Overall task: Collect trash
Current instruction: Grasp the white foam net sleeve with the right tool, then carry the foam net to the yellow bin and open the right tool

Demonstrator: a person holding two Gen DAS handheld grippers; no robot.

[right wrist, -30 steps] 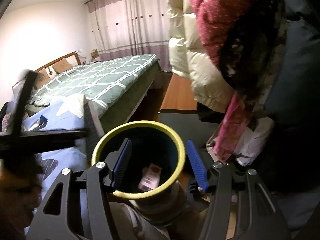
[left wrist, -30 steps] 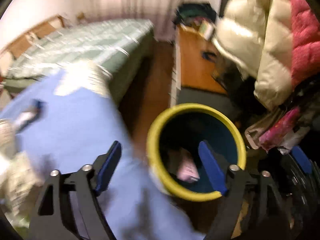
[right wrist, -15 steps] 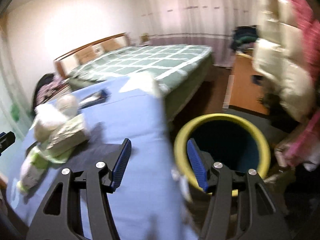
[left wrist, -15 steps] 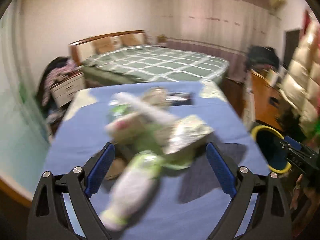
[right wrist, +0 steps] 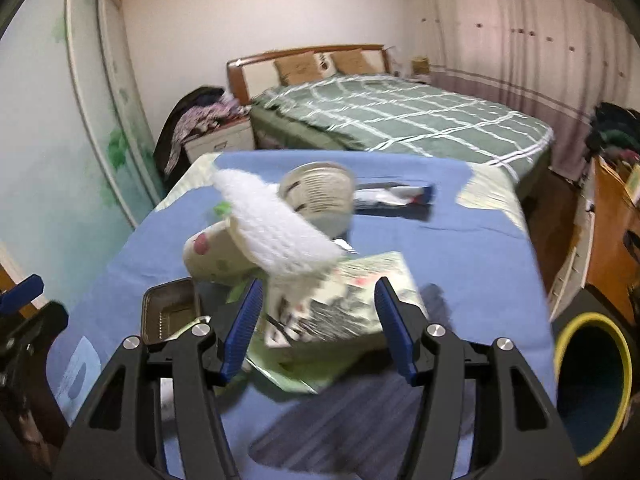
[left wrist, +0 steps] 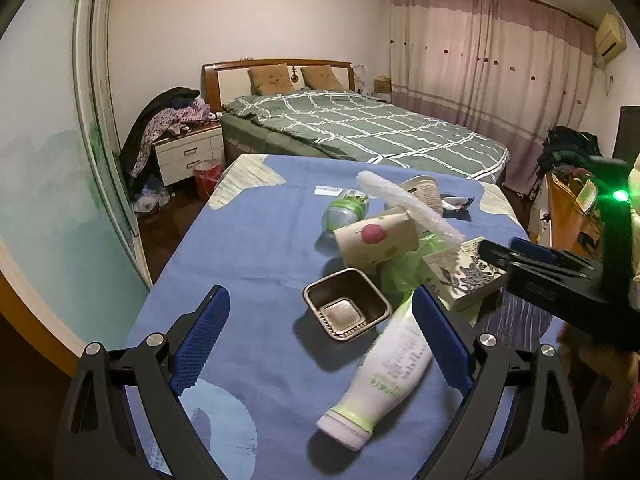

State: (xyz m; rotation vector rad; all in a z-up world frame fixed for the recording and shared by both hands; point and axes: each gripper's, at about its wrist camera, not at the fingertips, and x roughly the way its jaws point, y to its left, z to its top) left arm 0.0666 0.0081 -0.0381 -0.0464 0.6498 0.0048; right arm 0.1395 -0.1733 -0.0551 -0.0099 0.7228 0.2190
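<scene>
- Trash pile [left wrist: 400, 248] lies on the blue table [left wrist: 256, 240]: bottle [left wrist: 384, 372], cups, tray [left wrist: 346, 309], box [right wrist: 344, 304].
- Left gripper [left wrist: 320, 344] has just been opening; nothing gripped.
- Right gripper [right wrist: 318, 326] hangs open, empty, before the box.
- Bin [right wrist: 592, 384] stands right of the table.

Home bedroom: made bed [left wrist: 360, 132], curtains [left wrist: 488, 60], nightstand [left wrist: 188, 152]
</scene>
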